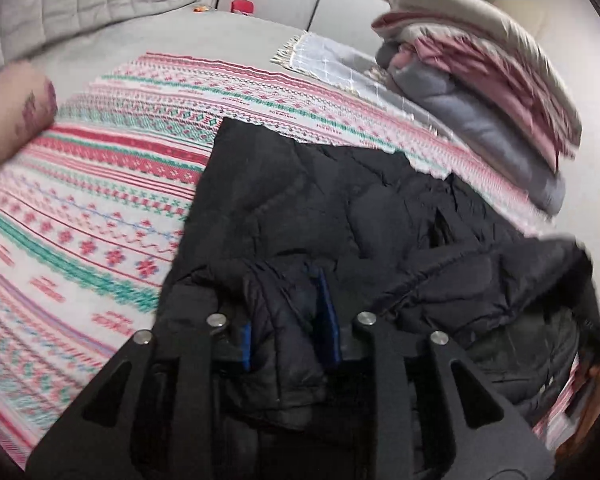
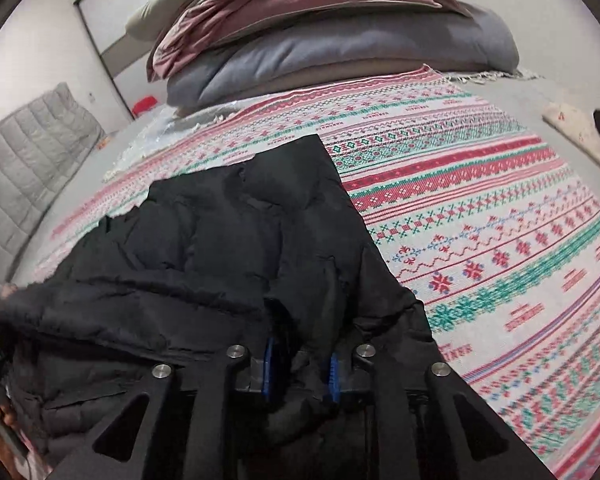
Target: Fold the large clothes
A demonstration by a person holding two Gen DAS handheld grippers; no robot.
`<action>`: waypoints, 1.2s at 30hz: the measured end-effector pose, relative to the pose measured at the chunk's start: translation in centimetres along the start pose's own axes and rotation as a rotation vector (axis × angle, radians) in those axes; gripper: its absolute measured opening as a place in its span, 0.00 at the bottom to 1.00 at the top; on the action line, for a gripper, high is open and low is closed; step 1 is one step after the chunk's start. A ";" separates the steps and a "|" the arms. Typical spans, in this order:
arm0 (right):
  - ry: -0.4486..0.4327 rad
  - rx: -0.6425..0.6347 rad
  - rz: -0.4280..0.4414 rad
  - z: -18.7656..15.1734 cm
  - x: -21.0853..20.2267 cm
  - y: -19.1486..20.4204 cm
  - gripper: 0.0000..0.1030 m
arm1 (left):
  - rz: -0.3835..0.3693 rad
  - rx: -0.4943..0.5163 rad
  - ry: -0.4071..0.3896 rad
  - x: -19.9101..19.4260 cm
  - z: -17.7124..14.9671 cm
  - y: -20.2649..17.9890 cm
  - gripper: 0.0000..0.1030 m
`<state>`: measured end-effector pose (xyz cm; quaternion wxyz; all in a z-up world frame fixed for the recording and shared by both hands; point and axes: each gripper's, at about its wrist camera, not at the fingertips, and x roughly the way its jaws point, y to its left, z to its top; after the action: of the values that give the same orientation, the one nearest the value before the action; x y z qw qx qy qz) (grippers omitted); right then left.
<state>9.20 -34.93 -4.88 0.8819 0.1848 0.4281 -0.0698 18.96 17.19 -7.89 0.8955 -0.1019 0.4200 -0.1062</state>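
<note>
My left gripper (image 1: 286, 330) and right gripper (image 2: 300, 368) each pinch a fold of the black quilted puffer jacket (image 1: 340, 208), whose near end is cut off by the frame.

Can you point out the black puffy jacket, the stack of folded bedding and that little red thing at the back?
black jacket (image 1: 320, 200): left wrist view, its flat quilted panel.
stack of bedding (image 2: 340, 48): right wrist view, the grey layer.
red object (image 1: 242, 5): left wrist view, its top; too small to identify.

Both grippers, left gripper (image 1: 286, 332) and right gripper (image 2: 300, 368): black linkages, silver pins, blue pads.
</note>
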 end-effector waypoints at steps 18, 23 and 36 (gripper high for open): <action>0.171 -0.535 0.044 -7.4 -5.7 6.1 0.71 | -0.190 0.521 0.170 -4.6 -5.3 -6.2 0.83; 0.187 -0.541 0.046 -6.3 -2.8 9.9 0.71 | -0.211 0.530 0.217 -0.7 -4.2 -9.5 0.83; -0.209 0.052 0.064 2.6 -2.2 4.7 0.71 | 0.012 -0.189 -0.228 -2.2 3.5 0.8 0.83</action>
<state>11.02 -31.67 -0.43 0.9184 0.2128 0.3257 -0.0716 20.35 18.94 -4.32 0.9245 -0.1947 0.3241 -0.0484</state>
